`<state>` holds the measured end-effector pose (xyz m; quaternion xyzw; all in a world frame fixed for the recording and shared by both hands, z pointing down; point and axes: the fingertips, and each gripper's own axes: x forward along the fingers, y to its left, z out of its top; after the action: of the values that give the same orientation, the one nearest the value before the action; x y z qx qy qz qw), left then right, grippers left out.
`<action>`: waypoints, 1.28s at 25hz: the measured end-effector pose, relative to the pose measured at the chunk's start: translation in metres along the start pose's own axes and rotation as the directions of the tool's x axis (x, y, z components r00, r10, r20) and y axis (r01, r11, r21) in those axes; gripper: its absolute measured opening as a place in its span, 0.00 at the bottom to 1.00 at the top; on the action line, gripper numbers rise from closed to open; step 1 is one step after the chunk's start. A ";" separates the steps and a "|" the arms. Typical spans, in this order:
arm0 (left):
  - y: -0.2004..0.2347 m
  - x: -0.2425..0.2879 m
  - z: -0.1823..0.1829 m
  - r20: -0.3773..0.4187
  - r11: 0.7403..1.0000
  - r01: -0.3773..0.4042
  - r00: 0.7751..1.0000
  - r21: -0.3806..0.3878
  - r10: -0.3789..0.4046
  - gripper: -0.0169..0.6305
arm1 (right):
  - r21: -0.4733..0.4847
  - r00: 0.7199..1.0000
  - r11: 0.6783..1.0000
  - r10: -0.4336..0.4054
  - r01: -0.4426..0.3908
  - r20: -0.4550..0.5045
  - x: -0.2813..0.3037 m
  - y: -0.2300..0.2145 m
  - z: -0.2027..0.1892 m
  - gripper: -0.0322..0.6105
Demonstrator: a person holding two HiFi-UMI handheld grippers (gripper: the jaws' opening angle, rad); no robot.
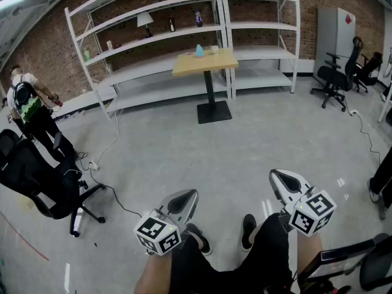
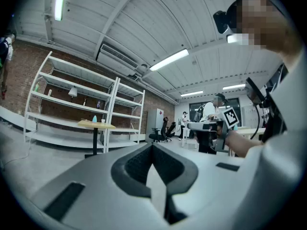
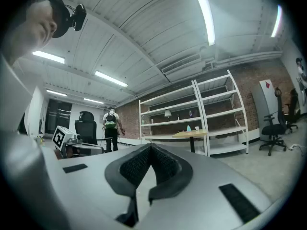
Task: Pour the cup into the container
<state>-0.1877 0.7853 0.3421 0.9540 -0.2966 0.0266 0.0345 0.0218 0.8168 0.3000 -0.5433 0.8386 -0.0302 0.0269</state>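
Distance ruled the head view: both claws hung low over the person's legs (image 1: pixel 269 259), well apart from anything to grasp, so I judged the pouring had not begun. The left claw (image 1: pixel 187 196) and the right claw (image 1: pixel 277 177) each pointed forward over the floor (image 1: pixel 184 146). The task's things sat far off on a small wooden worktop (image 1: pixel 190 67) before the shelves (image 1: pixel 257 25). A white cup (image 1: pixel 215 49) and a blue vessel (image 1: pixel 199 50), probably the container, stood side by side at the worktop's far edge, near its middle. What either held was too small to tell.

The left gripper view showed the left claw clenched, pads together with nothing between them. The worktop lay distant beyond its tip, cup and blue vessel upright.

The right gripper view showed the right claw likewise clenched on nothing and aimed toward the same worktop. Both were likely carried empty for the approach.
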 end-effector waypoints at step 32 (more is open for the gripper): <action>0.085 0.086 -0.052 -0.084 1.000 0.008 0.996 -0.021 -0.010 0.02 | -0.035 0.998 0.999 0.028 -0.031 -0.060 0.115 -0.059 -0.055 0.05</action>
<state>-0.1666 0.6713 0.4042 0.9529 -0.2910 0.0633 0.0569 0.0242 0.6886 0.3579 -0.5301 0.8473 -0.0307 -0.0074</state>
